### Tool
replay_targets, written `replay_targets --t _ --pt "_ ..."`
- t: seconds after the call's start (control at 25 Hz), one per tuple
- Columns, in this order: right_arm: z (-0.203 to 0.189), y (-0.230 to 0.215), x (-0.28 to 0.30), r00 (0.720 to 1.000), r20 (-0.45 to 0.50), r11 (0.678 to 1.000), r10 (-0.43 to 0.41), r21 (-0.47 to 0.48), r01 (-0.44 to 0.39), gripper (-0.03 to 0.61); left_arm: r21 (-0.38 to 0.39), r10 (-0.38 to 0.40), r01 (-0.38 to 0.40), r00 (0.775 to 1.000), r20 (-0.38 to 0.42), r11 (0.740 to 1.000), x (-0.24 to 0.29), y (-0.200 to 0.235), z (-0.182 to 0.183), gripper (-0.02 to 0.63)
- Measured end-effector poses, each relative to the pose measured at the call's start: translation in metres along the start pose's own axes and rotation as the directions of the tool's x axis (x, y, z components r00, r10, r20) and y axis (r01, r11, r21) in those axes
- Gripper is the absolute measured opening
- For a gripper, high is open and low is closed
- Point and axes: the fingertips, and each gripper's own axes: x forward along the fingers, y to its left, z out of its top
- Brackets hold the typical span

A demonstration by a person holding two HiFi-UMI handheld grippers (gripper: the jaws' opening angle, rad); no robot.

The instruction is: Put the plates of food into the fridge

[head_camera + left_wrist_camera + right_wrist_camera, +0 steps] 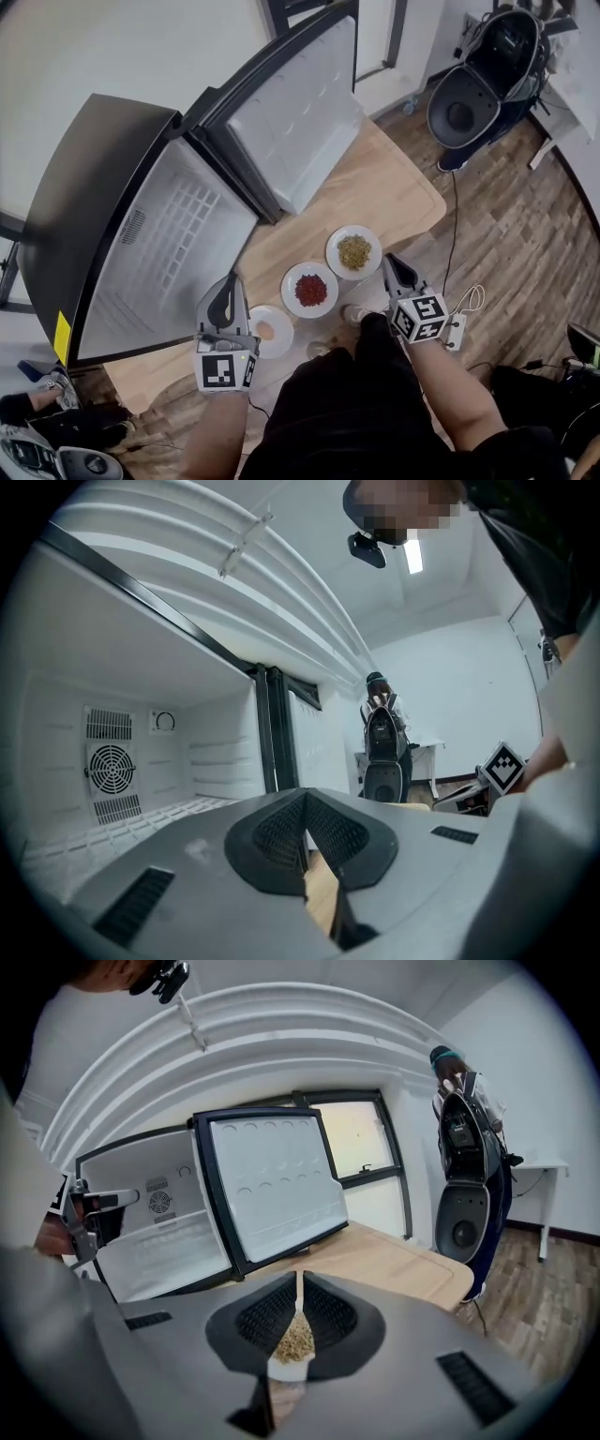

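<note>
Three white plates lie in a row on the wooden table (394, 192): one with pale pink food (269, 331), one with red food (309, 290), one with yellow-green food (354, 251). The open fridge (178, 239) stands on the table's left, its door (295, 112) swung back. My left gripper (225, 283) is shut and empty, just left of the pink plate. It points into the fridge's bare white inside (141, 799). My right gripper (388, 260) is shut just right of the yellow-green plate (293, 1340), which shows through the slit between its jaws.
A black seat-like shell (487, 80) stands on the wood floor at the upper right. A white box with cables (459, 328) lies on the floor by my right gripper. Bags and gear (56, 441) sit at the lower left.
</note>
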Motion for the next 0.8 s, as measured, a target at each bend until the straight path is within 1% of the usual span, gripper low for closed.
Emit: replay_targets --t 0.2,0.24,0.32,0.44,0.56,0.8 --pt "-0.034 -0.016 0.011 0.998 -0.046 0.997 -0.034 0.068 0.037 0.026 0.006 -0.017 0.017 1.000 -0.025 1.000 0.007 -0.003 -0.014 0.005" --pt "-0.040 -0.019 0.014 0.998 -0.056 0.996 -0.034 0.086 0.039 0.044 0.009 -0.020 0.020 0.999 -0.030 1.000 0.008 -0.003 -0.016 0.005" --pt "-0.051 -0.023 0.020 0.997 -0.075 0.991 -0.032 0.125 0.042 0.118 0.017 -0.023 0.024 0.999 -0.039 1.000 0.009 -0.003 -0.019 0.005" --pt "-0.066 -0.032 0.030 0.994 -0.101 0.984 -0.044 0.170 0.061 0.148 0.020 -0.023 0.024 0.998 -0.054 1.000 0.009 -0.002 -0.024 0.005" --pt "-0.081 -0.042 0.038 0.991 -0.126 0.971 -0.055 0.226 0.082 0.193 0.026 -0.020 0.022 0.997 -0.074 0.999 0.007 -0.002 -0.029 0.005" --pt "-0.104 -0.049 0.052 0.986 -0.158 0.949 -0.042 0.302 0.089 0.198 0.038 -0.011 0.015 0.995 -0.103 0.999 0.006 0.001 -0.036 0.005"
